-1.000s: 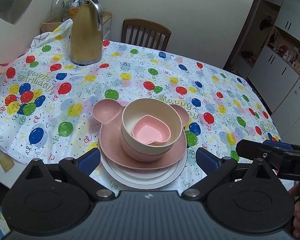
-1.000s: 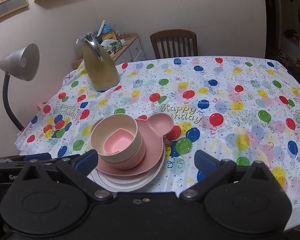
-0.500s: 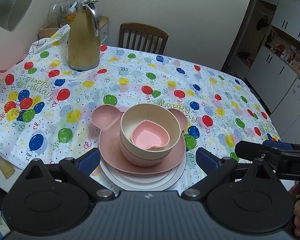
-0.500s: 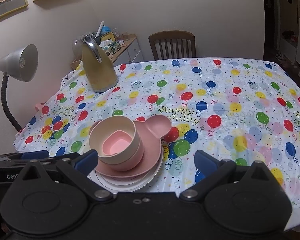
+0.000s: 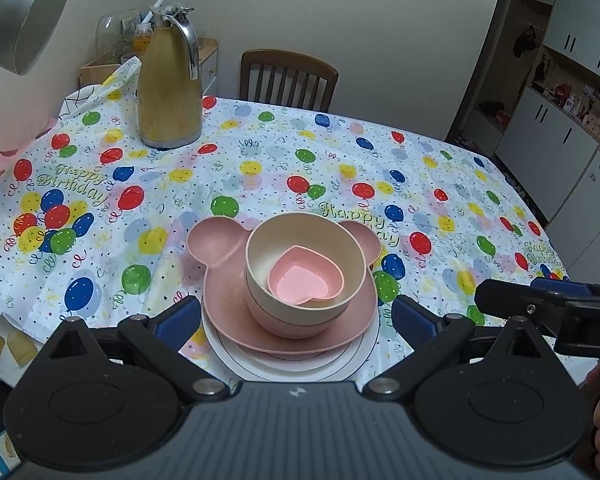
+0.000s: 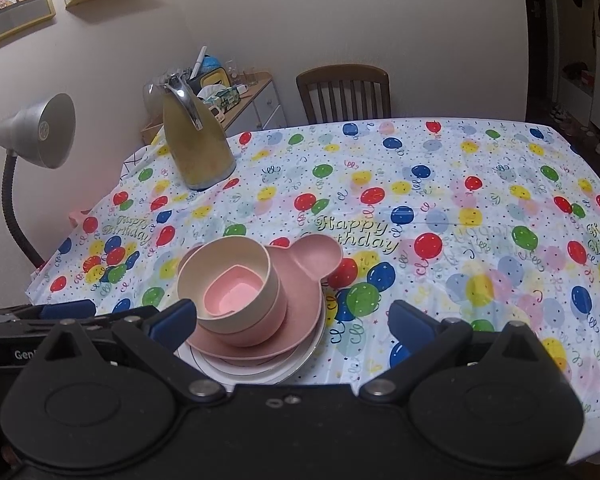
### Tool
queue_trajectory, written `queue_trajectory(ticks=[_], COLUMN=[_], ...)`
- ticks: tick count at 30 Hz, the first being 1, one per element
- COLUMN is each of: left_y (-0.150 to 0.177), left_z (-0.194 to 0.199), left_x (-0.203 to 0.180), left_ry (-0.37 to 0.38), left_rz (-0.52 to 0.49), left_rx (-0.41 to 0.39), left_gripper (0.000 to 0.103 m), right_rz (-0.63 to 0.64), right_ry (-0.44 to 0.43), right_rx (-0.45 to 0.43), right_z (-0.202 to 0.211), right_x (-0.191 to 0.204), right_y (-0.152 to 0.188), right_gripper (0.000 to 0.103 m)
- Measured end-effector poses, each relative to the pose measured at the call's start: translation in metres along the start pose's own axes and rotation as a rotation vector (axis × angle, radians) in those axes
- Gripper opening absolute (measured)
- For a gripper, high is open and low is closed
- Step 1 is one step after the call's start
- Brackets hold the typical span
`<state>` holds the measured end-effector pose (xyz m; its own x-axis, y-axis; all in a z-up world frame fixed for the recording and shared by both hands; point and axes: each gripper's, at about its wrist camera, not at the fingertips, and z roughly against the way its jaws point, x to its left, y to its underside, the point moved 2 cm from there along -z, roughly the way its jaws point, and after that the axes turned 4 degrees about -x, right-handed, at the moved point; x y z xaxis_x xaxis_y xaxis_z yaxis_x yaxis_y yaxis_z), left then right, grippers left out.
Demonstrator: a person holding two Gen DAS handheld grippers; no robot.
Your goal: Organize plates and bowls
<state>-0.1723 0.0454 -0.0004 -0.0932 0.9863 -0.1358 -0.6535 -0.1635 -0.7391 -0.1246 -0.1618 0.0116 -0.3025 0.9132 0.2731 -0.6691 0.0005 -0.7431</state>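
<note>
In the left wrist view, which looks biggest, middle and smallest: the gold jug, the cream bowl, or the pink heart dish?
1. Cream round bowl, though it sits nearer the camera.
2. Gold metal jug, farther back, so it may really be bigger.
3. Pink heart-shaped dish.

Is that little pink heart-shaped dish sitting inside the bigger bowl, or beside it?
Inside. The heart dish rests within the cream bowl, whose rim rings it all round in both views. It looks empty.

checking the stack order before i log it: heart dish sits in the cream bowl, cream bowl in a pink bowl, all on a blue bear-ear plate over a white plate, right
Nearly. The bear-ear plate is pink, not blue, as the left wrist view shows. The rest stands: heart dish in the cream bowl, that in a pink bowl, all over the white plate.
</note>
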Motion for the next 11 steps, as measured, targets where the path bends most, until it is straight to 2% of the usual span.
queue_trajectory(ticks=[11], left_y=[-0.0047], left_z=[-0.0029], left_x=[-0.0057], left_ry=[0.01], left_rz=[-0.037], left_rx=[-0.006], left_gripper=[0.102], right_rz=[-0.001], right_ry=[0.0], right_rx=[0.0], right_z=[-0.0001], right_x=[-0.0006], right_y=[-0.0001], right_gripper=[0.103])
